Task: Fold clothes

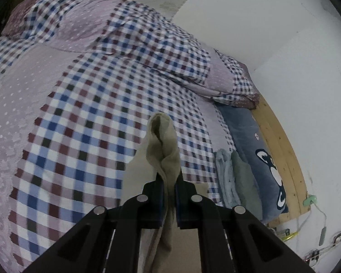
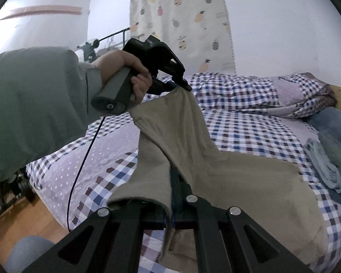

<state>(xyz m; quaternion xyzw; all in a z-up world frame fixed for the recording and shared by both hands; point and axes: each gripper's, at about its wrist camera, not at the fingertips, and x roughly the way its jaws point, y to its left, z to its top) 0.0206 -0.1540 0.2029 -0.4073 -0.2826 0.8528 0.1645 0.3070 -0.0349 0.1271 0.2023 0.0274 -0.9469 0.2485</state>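
I am pinching the beige garment (image 2: 227, 177) in both the left gripper (image 1: 169, 177) and right gripper (image 2: 171, 195), each pressed together on what looks like a thin edge, so the cloth hanging toward six o'clock over the bed (image 1: 75, 118) may be slipping free.

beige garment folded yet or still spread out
Not folded: the beige garment hangs pinched between left gripper and right gripper, lower part draped on the bed.

I'm in a home bedroom: a bed (image 1: 84, 118) with a checked and dotted cover, a rumpled duvet (image 2: 250, 91), a wooden bed frame (image 1: 282, 150), a pineapple-print curtain (image 2: 181, 25), and folded clothes (image 2: 329, 166) stacked beside a blue cushion (image 1: 259, 159).
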